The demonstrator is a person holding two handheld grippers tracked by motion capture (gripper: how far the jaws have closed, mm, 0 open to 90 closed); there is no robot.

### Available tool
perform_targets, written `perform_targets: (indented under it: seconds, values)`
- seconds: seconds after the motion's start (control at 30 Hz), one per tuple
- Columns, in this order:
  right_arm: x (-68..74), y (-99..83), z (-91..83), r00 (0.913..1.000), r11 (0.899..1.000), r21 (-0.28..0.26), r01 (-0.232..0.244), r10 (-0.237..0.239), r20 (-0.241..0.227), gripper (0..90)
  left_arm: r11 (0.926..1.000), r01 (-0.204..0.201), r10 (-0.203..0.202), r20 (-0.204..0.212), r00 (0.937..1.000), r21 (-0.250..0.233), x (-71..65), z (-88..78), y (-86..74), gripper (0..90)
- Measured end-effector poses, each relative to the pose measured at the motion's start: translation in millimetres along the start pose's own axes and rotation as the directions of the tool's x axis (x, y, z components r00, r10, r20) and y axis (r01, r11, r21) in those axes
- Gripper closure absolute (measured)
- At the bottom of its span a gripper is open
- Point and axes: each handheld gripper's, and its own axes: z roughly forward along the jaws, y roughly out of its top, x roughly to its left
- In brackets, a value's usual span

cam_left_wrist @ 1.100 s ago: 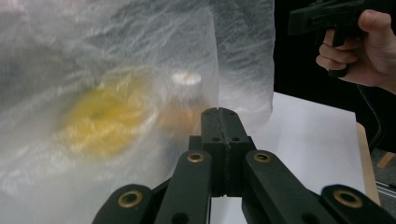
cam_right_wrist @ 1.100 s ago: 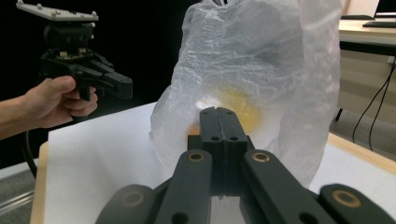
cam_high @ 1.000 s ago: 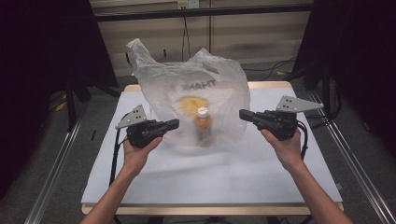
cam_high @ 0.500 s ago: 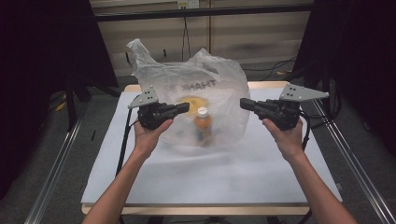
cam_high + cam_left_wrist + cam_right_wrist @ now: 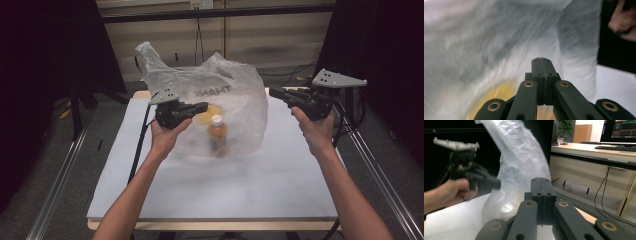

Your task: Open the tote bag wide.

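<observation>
Plastic bag (image 5: 220,112) flimsy; both grippers' fingers clenched empty, left gripper (image 5: 202,106) beside it; careless nudge could topple bottle (image 5: 217,135).

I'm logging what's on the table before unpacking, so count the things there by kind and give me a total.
Plastic bags: 1, the translucent bag standing on the table
Bottles: 1, the orange bottle with a white cap, inside the bag
Yellow items: 1, a blurred yellow thing inside the bag, kind unclear
Total: 3
</observation>
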Motion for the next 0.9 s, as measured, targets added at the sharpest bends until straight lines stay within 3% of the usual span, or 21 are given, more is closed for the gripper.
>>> perform_targets:
  seconds: [0.1, 0.3, 0.43, 0.5, 0.57, 0.7, 0.8, 0.9]
  values:
    - [-1.0, -0.2, 10.3, 1.0, 1.0, 0.017, -0.004, 0.004, -0.004, 90.0, 0.9991, 0.005, -0.005, -0.013, 0.9999, 0.042, 2.8, 3.8, -14.8, 90.0]
    - [-3.8, -10.3, 37.0, 0.9995, 0.999, 0.044, -0.029, 0.029, -0.014, 90.0, 0.9958, 0.013, -0.014, 0.009, 0.9999, 0.091, 0.1, 7.0, -32.2, 90.0]
    - [3.3, -21.7, 53.0, 0.998, 0.997, 0.069, -0.029, 0.033, -0.054, 90.0, 0.9924, -0.006, 0.004, 0.017, 0.9999, 0.123, -4.1, 8.7, -39.7, 90.0]
    - [11.6, -31.8, 68.1, 0.9967, 0.993, 0.115, -0.015, 0.024, -0.077, 90.0, 0.9907, -0.002, -0.001, 0.021, 0.9998, 0.136, -7.1, 8.8, -46.1, 90.0]
    - [13.7, -34.9, 72.6, 0.996, 0.992, 0.125, -0.014, 0.025, -0.086, 90.0, 0.9902, -0.005, 0.002, 0.022, 0.9997, 0.139, -7.4, 7.6, -47.7, 90.0]
    - [20.4, -45.6, 87.2, 0.9953, 0.986, 0.164, -0.001, 0.017, -0.095, 90.0, 0.9873, -0.004, -0.001, 0.032, 0.9995, 0.159, -10.7, 4.6, -57.3, 90.0]
    - [20.5, -58.1, 96.8, 0.997, 0.975, 0.221, 0.003, 0.014, -0.076, 90.0, 0.9857, 0.003, -0.007, 0.024, 0.9997, 0.169, -11.9, 2.8, -64.6, 90.0]
    - [14.5, -77.0, 105.1, 0.9971, 0.964, 0.266, -0.027, 0.044, -0.061, 90.0, 0.9809, -0.013, 0.006, 0.034, 0.9994, 0.194, -13.4, 0.1, -70.8, 90.0]
